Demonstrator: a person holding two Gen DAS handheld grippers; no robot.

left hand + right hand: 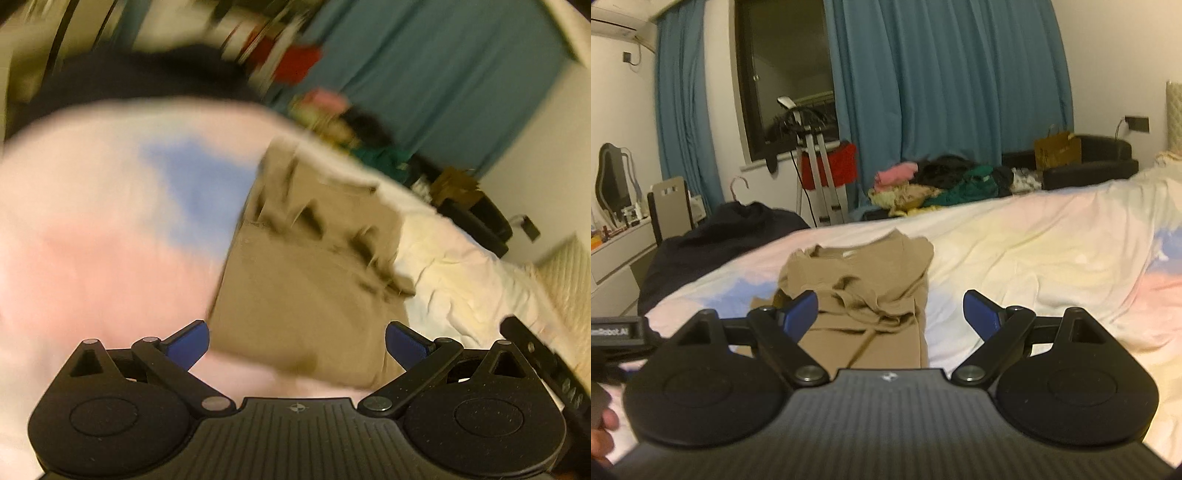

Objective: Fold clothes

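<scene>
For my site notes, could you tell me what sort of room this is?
Most likely a bedroom: a bed under a pastel sheet holds the tan garment, with teal curtains and a clothes pile behind.

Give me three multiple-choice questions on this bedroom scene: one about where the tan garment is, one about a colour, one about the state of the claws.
1. Where does the tan garment lie?
A. on the bedsheet
B. on the floor
C. in a drawer

2. What colour are the curtains?
A. white
B. red
C. blue

3. How do the left claw and the right claw stand?
A. both shut on cloth
B. both open, holding nothing
C. one open, one shut

Answers: 1 A, it rests on the pastel sheet; 2 C, blue drapes flank the window; 3 B, each claw's fingers stand wide apart with nothing between.
</scene>
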